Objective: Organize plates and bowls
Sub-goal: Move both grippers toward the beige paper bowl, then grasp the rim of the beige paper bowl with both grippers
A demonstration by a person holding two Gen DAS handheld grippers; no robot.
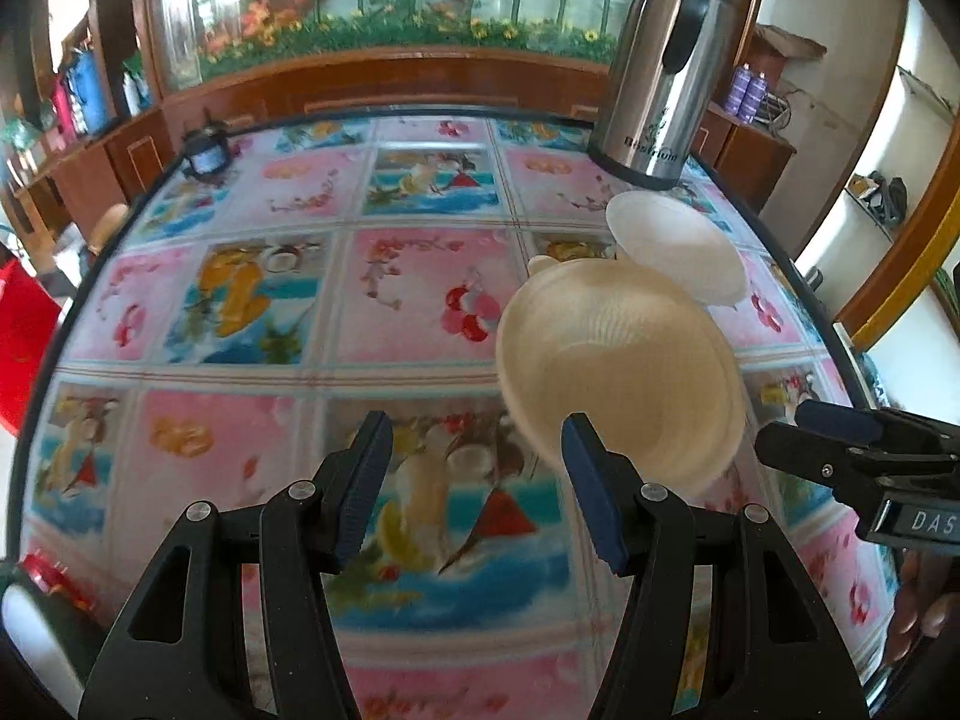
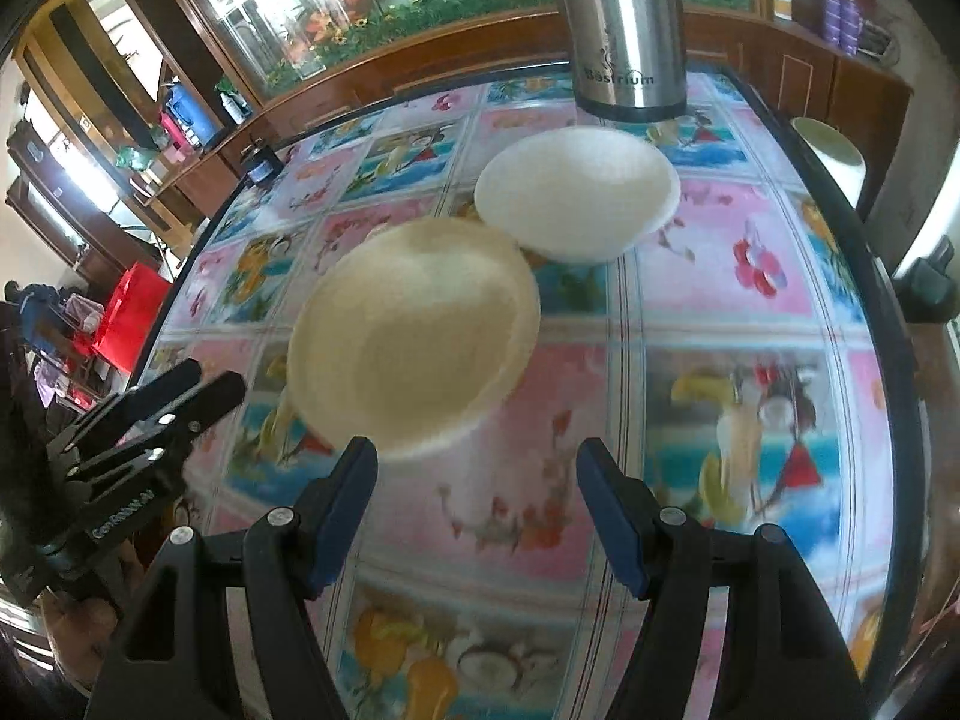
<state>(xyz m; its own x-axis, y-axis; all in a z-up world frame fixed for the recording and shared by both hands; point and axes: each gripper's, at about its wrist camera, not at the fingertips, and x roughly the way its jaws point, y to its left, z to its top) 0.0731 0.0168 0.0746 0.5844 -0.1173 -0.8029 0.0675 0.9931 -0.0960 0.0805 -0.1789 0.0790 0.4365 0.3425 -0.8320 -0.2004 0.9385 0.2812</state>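
Note:
A beige bowl (image 1: 618,372) (image 2: 414,336) stands on the patterned table, with a white bowl (image 1: 678,246) (image 2: 576,192) just behind it; their rims meet or nearly meet. My left gripper (image 1: 474,438) is open over the tablecloth with nothing between its fingers, and the beige bowl lies just beyond its right fingertip. My right gripper (image 2: 477,462) is also open and empty, with the beige bowl just ahead of its left fingertip. Each gripper shows in the other's view: the right gripper (image 1: 786,429) at the right edge, the left gripper (image 2: 213,378) at the left.
A tall steel thermos (image 1: 660,60) (image 2: 624,30) stands right behind the white bowl. A small dark jar (image 1: 204,153) (image 2: 261,165) sits at the table's far left corner. The table's dark rim (image 2: 864,276) curves close on the right. Wooden cabinets lie beyond.

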